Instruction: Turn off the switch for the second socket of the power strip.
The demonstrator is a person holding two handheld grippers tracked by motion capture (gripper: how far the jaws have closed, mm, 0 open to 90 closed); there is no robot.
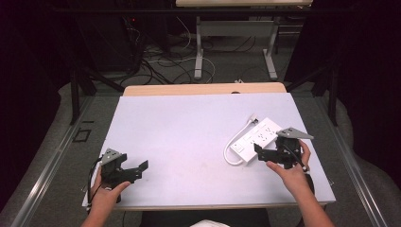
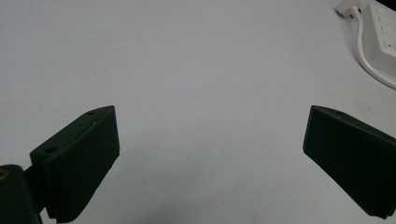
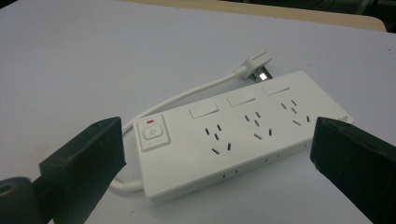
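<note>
A white power strip [image 1: 257,136] lies on the right side of the white table [image 1: 189,123], its short cord [image 1: 230,150] looping round to a plug [image 1: 254,118]. My right gripper [image 1: 270,144] hovers open just over the strip's near end. In the right gripper view the strip [image 3: 243,135] shows three socket groups, a power button [image 3: 152,133] and its plug [image 3: 257,63] between the wide-apart jaws of the right gripper [image 3: 218,122]. My left gripper [image 1: 134,163] is open at the front left, with nothing held. In the left gripper view, bare table lies between its jaws [image 2: 212,112], with the strip [image 2: 383,32] far off.
A wooden strip [image 1: 203,89] borders the table's far edge. Beyond it, cables [image 1: 161,61] lie on the floor near another table's legs [image 1: 198,52]. Dark frame bars [image 1: 75,90] stand at both sides.
</note>
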